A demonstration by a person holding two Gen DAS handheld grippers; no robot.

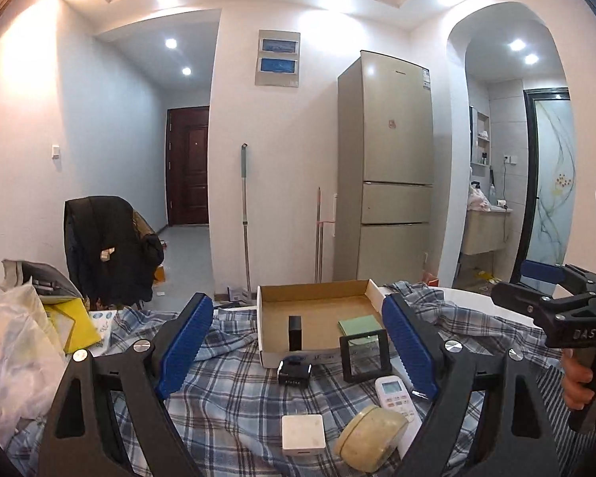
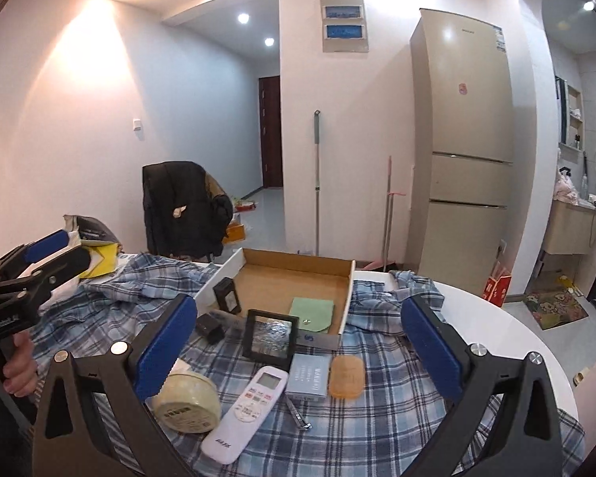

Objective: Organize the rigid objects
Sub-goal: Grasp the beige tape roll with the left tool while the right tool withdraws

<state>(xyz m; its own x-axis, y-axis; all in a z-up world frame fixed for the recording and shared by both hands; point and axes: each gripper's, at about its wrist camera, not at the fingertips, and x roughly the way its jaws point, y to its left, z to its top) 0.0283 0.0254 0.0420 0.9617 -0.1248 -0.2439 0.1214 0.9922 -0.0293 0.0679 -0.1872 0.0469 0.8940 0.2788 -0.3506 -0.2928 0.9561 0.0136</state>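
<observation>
Lying open on the plaid-covered table [image 2: 496, 318], the shallow cardboard box [image 2: 294, 274] has white outer walls, a brown inside and a front flap folded down. Inside the box, a small black block [image 2: 227, 296] stands upright near its left wall and a flat green pouch [image 2: 312, 313] lies near its right wall. A black square frame [image 2: 269, 338] with a shiny clear centre leans against the box's lowered front edge, and a small black gadget [image 2: 209, 328] sits just left of the frame, in front of the box. Nearer the camera than the box lie a white remote control [image 2: 244, 413] with a small screen and coloured buttons, a pale yellowish roll of tape [image 2: 188, 401] to the remote's left, a grey-blue flat card box [image 2: 308, 375] and, touching its right side, an amber rounded bar [image 2: 346, 375]; a thin metal piece [image 2: 298, 417] lies just in front of the card box. In the left wrist view a white square block [image 1: 302, 433] rests left of the tape roll. The left claw [image 1: 298, 342] stands wide with nothing between its blue pads [image 1: 186, 342], hovering in front of the box. The right claw [image 2: 298, 342] also stands wide and empty, its pads [image 2: 165, 346] framing the frame and remote. A hand [image 2: 18, 365] grips the left tool's handle at the left edge of the right wrist view.
</observation>
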